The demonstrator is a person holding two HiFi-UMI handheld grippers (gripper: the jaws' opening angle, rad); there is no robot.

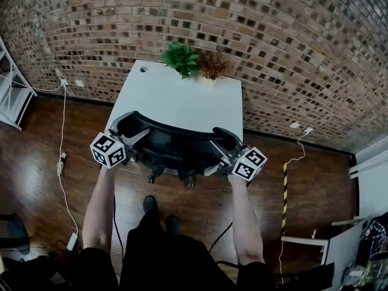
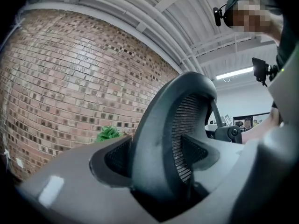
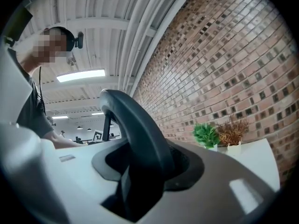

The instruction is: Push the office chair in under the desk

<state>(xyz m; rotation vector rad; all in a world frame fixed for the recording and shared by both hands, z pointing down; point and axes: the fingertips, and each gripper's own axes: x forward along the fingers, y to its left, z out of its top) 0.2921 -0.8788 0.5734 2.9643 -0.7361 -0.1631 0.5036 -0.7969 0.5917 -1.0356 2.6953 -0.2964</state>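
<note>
Holding the chair back at both ends. Nearest: shoes (image 1: 150, 205) on the wood floor (image 1: 54, 132). The left forearm (image 1: 100, 205) and right forearm (image 1: 245, 223) stretch forward, roughly parallel and about as wide apart as the backrest.

Left gripper (image 1: 134, 131) points forward and a bit inward, roughly level. Right gripper (image 1: 221, 143) mirrors it.

Left gripper is clamped on the left edge of the office chair (image 1: 173, 147) backrest. Its own view shows the dark frame and the mesh (image 2: 187, 120) filling the gap, pads against both sides. Right gripper is clamped on the right edge the same way, with the frame rim wedged between its pads.

Chair: black, with a curved plastic frame round a mesh back. From above, the top rail reads as a shallow arc running from gripper to gripper. The base with casters (image 1: 189, 183) sits on the floor just on the near side of the backrest.

The chair is centred on the white surface (image 1: 182, 99). In the head view the backrest lies across the surface's near edge. The seat is hidden below it, so I can't tell how much is under.

Beyond: a round cable hole (image 1: 143, 69) at the surface's far left corner. A green plant (image 1: 180, 58) and a dried brown plant (image 1: 213, 64) stand side by side at the far edge, against the brick wall (image 1: 273, 29).
</note>
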